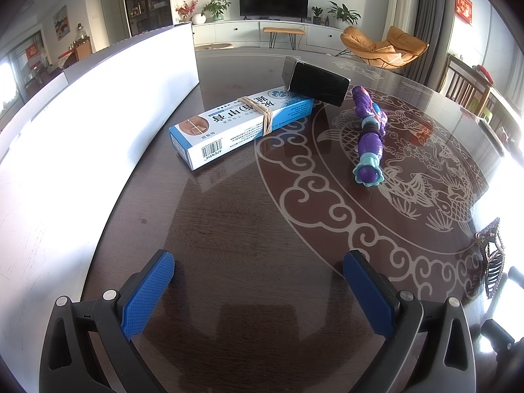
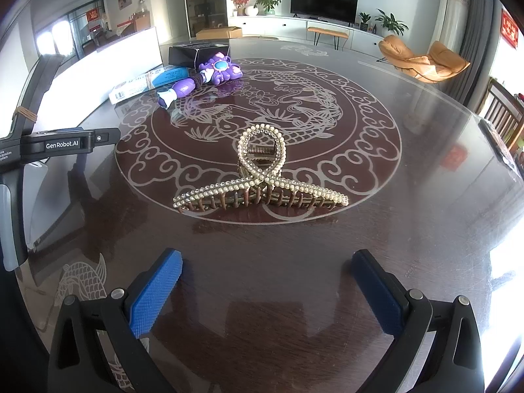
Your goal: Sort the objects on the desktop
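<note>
A blue-and-white carton [image 1: 235, 127] bound with rubber bands lies ahead of my left gripper [image 1: 258, 271], which is open and empty above the dark table. A black box [image 1: 316, 82] rests on the carton's far end. A purple toy wand [image 1: 370, 137] lies to the right of the carton. In the right wrist view a pearl hair claw [image 2: 260, 177] sits straight ahead of my right gripper [image 2: 267, 268], open and empty. The carton [image 2: 147, 83], black box [image 2: 196, 53] and toy wand [image 2: 209, 73] show far left there. The hair claw [image 1: 493, 258] appears at the left view's right edge.
A white board [image 1: 98, 124] stands along the table's left side. The round glass-topped table [image 2: 409, 216] has a carved fish pattern. The left gripper's body [image 2: 49, 145] is at the left edge of the right view. Wooden chairs [image 1: 468, 88] stand beyond the right rim.
</note>
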{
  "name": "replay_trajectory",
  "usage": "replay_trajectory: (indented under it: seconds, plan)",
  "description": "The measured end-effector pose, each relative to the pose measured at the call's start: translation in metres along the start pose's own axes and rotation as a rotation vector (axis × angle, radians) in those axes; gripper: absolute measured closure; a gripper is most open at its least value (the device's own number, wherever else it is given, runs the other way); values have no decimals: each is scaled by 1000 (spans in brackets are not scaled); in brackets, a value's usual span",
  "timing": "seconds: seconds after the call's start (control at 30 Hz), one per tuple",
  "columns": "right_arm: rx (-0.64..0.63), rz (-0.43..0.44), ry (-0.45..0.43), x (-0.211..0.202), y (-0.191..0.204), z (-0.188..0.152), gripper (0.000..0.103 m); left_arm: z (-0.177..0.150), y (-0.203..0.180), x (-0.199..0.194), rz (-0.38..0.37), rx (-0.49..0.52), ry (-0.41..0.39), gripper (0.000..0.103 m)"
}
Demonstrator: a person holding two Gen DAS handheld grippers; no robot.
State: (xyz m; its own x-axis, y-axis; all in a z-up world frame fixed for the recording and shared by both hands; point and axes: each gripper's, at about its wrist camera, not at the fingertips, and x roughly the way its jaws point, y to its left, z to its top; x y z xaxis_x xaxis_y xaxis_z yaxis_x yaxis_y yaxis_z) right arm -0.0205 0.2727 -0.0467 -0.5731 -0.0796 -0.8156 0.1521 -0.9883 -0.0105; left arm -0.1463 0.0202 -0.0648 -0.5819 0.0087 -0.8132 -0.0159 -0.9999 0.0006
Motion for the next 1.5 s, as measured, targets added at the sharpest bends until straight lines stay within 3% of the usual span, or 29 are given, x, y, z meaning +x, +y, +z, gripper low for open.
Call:
replay_trajectory:
  seconds: [1.5]
  plan:
    - [16,-2,-3,0,-1,0,0,0,0,0,0,0,0,0]
